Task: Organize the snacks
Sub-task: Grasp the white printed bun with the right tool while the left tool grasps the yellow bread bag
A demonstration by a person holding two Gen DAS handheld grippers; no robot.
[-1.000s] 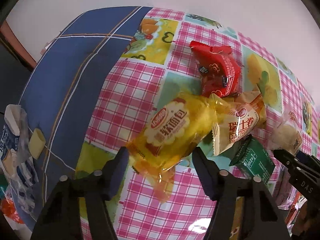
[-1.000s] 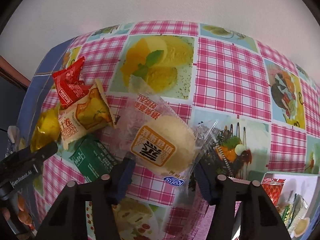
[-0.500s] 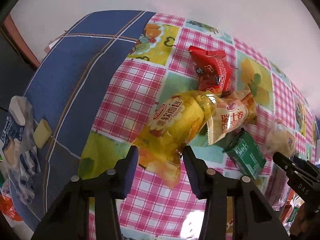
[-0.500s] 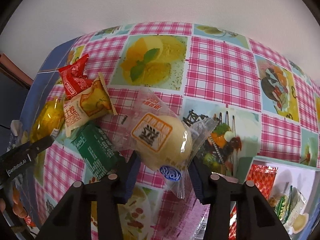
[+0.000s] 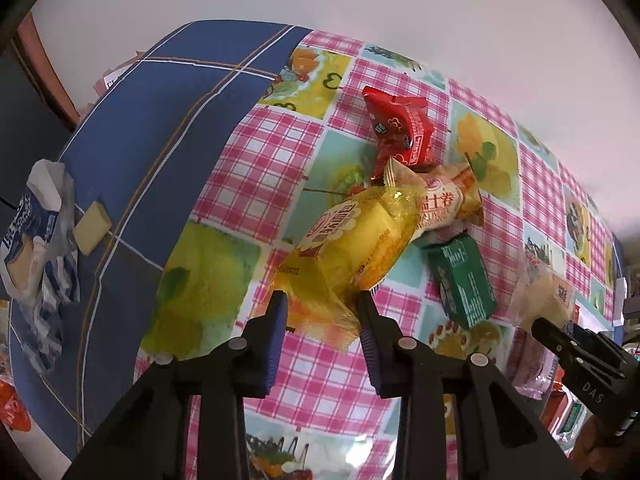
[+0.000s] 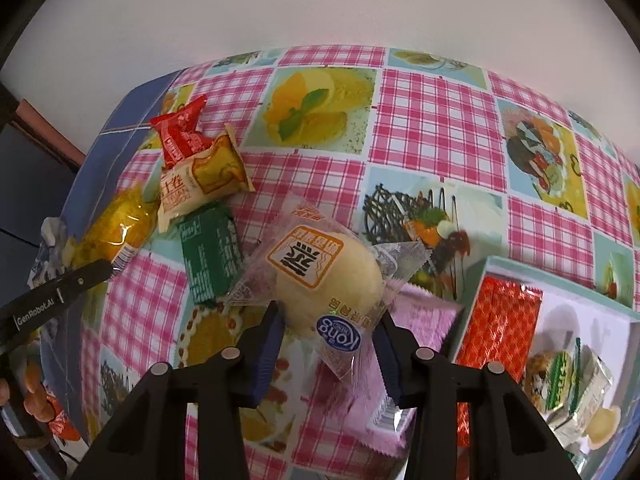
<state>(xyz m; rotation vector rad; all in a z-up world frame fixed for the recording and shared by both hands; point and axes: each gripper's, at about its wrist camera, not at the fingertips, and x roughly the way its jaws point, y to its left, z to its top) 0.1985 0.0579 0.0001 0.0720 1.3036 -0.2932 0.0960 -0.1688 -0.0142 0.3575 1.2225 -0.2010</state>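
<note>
Clamping the tail of a yellow crinkly plastic bread packet (image 5: 356, 248), the left gripper (image 5: 320, 312) holds it above the pink checked desk (image 5: 264, 168). The right gripper (image 6: 326, 324), jaws closing, pinches a clear-wrapped pale round bun (image 6: 320, 276). A green foil packet (image 6: 210, 254) lies beside it.

The right tongs (image 6: 327, 330), jaws closing, pinch the clear-wrapped bun (image 6: 326, 278) above the checked tablecloth (image 6: 436, 120).
</note>
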